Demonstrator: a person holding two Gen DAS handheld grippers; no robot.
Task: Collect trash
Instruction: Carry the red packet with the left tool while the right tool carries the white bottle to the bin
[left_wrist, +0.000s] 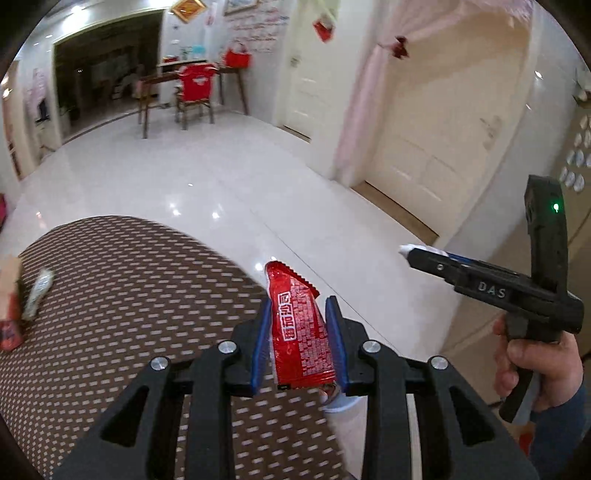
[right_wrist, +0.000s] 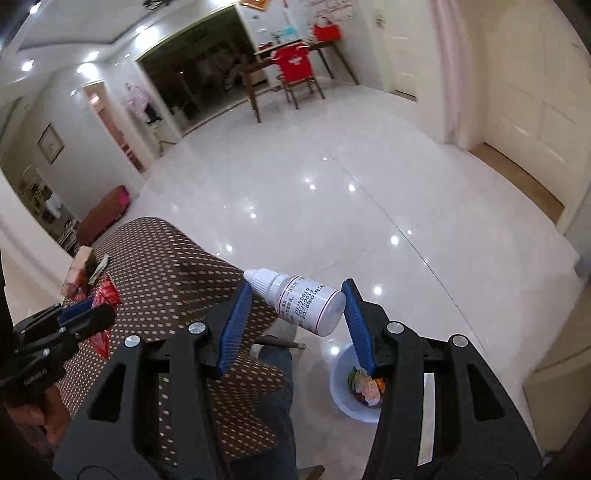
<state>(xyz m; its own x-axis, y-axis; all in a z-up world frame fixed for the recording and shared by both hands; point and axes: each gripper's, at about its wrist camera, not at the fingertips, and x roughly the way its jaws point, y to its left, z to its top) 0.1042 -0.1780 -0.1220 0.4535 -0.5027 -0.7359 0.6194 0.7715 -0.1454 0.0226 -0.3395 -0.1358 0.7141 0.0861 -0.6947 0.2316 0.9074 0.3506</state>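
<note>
My left gripper (left_wrist: 297, 314) is shut on a red snack wrapper (left_wrist: 301, 332), held upright over the right edge of the brown dotted tablecloth (left_wrist: 129, 295). My right gripper (right_wrist: 295, 299) is shut on a small white dropper bottle (right_wrist: 299, 299), held sideways above the floor beside the table. A white bin (right_wrist: 341, 384) with colourful wrappers inside stands on the floor below the right gripper. The right gripper also shows in the left wrist view (left_wrist: 406, 253), off to the right. The left gripper shows at the left of the right wrist view (right_wrist: 85, 314) with the red wrapper (right_wrist: 105, 295).
More litter lies at the table's far left: a crumpled grey wrapper (left_wrist: 38, 291) and a red packet (left_wrist: 9, 334). Glossy white floor (left_wrist: 221, 177) stretches ahead. A wooden table and a red-covered chair (left_wrist: 195, 88) stand far back. Cream doors (left_wrist: 443, 147) are on the right.
</note>
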